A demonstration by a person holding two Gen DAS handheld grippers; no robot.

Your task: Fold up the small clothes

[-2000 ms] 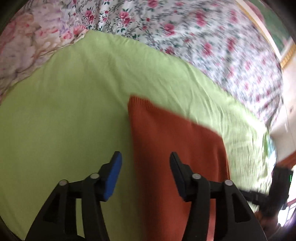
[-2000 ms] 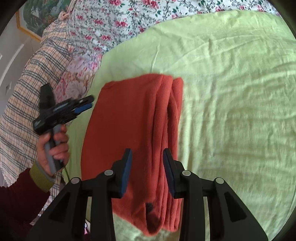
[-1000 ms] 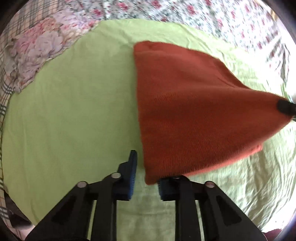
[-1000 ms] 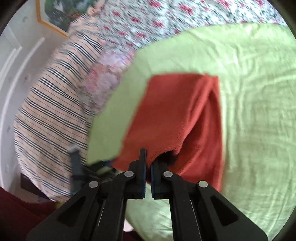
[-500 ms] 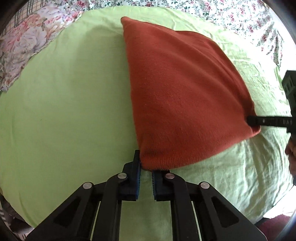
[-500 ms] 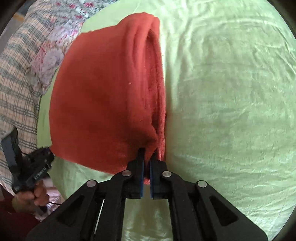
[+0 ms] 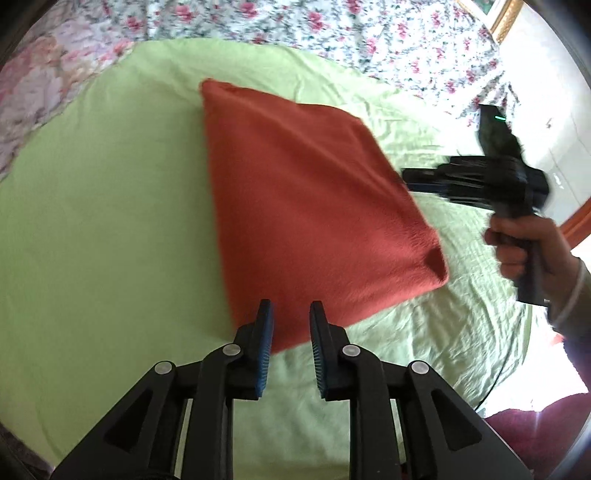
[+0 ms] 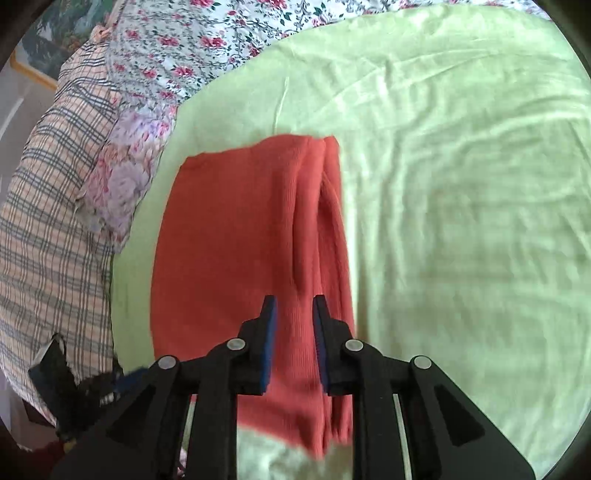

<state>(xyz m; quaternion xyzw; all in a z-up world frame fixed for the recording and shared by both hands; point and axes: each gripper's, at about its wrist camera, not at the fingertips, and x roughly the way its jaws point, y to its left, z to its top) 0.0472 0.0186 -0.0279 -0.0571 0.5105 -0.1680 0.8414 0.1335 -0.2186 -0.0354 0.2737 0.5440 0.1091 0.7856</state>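
A rust-orange knitted garment (image 7: pixel 303 206) lies folded on the light green sheet (image 7: pixel 92 221). My left gripper (image 7: pixel 290 314) hovers at its near corner. The jaws are opening, and the cloth's edge shows in the gap without touching the pads. In the right wrist view the garment (image 8: pixel 236 251) shows stacked layers along its right side. My right gripper (image 8: pixel 294 306) hangs just above that near edge, its jaws also opening and gripping nothing. From the left wrist view, the right gripper (image 7: pixel 404 181) points at the garment's right edge, held by a hand (image 7: pixel 524 243).
The green sheet (image 8: pixel 461 221) spreads wide to the right of the garment. A floral bedspread (image 7: pixel 332 33) covers the far side. A floral pillow (image 8: pixel 122 192) and a plaid cloth (image 8: pixel 48 221) lie to the left. The left gripper (image 8: pixel 125 376) shows blurred at bottom left.
Half a second ago both grippers were shut on the garment's near corners. Now both sets of jaws have parted, the garment lies flat, and the right gripper has drawn back from it.
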